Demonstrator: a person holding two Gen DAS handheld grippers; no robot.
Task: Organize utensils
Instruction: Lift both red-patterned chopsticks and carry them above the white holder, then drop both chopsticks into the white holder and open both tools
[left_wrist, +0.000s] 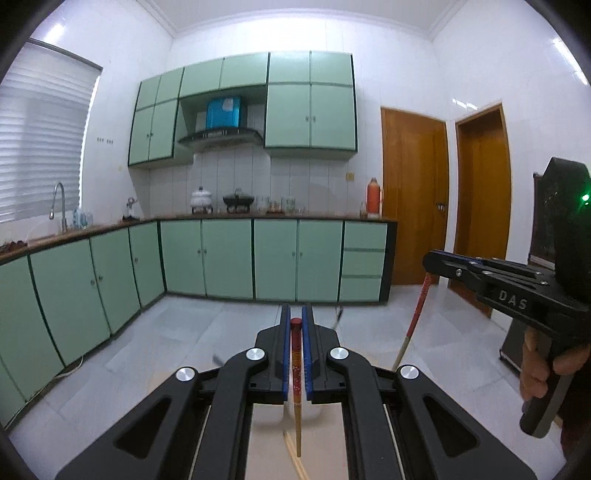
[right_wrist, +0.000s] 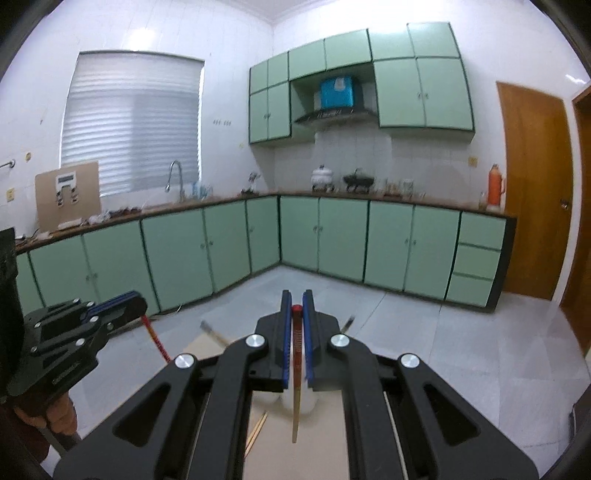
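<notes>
My left gripper (left_wrist: 296, 321) is shut on a red-topped wooden chopstick (left_wrist: 296, 373) that hangs down from the blue pads. My right gripper (right_wrist: 296, 306) is shut on a second red-topped chopstick (right_wrist: 296, 373), also hanging down. Each gripper shows in the other view: the right one (left_wrist: 430, 260) with its chopstick (left_wrist: 415, 315), the left one (right_wrist: 138, 304) with its chopstick (right_wrist: 157, 341). Both are held up over a light wooden table (right_wrist: 273, 446). A white holder (right_wrist: 306, 400) stands below the right chopstick. Loose chopsticks (right_wrist: 256, 432) lie on the table.
Green base cabinets (left_wrist: 229, 258) and a counter with a faucet (left_wrist: 59, 206), pots and an orange thermos (left_wrist: 373, 197) run along the far walls. Wooden doors (left_wrist: 413, 199) stand at the right. Utensil handles (right_wrist: 214, 334) stick out past the table's far edge.
</notes>
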